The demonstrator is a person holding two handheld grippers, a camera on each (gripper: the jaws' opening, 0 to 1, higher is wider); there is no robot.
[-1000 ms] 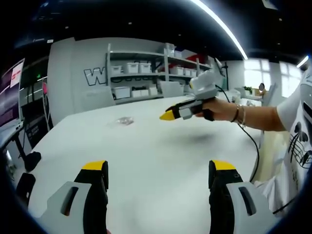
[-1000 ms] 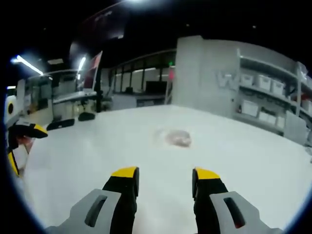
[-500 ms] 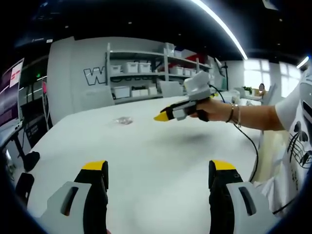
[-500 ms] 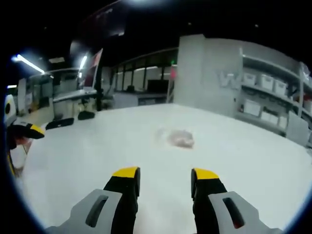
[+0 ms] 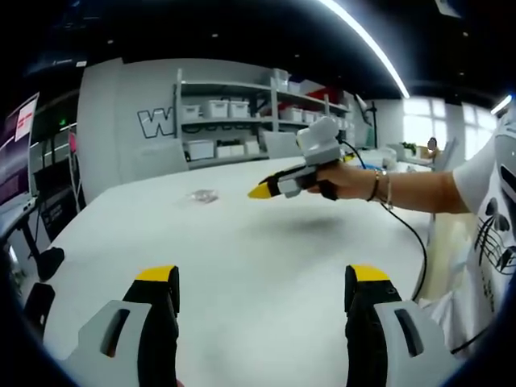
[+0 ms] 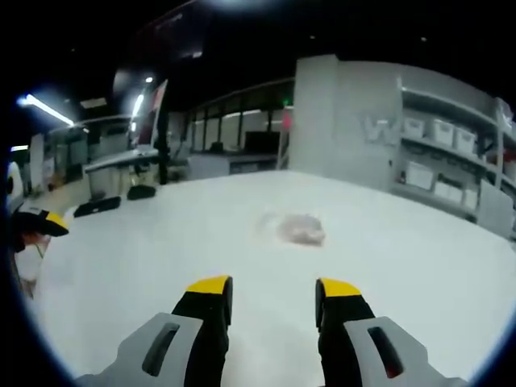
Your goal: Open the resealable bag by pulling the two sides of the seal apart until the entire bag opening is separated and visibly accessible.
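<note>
A small clear resealable bag [image 6: 298,229] with something pale pink inside lies flat on the white table [image 6: 387,266], well ahead of my right gripper [image 6: 268,288], whose jaws stand open and hold nothing. In the left gripper view the same bag [image 5: 205,194] is a small glint far across the table. My left gripper [image 5: 264,280] hovers low over the near table with its jaws wide open and nothing between them. The right gripper [image 5: 260,191] comes in from the right, held in a hand above the table, pointing toward the bag.
Shelves with white bins [image 5: 218,109] line the far wall behind the table. The person's arm and white printed shirt [image 5: 492,218] stand at the right edge. A cable [image 5: 415,242] hangs from the right gripper. Desks and monitors [image 6: 129,153] sit beyond the table's far side.
The right gripper has moved forward over the table toward the bag, which looks slightly nearer in its view. My left gripper has stayed in place.
</note>
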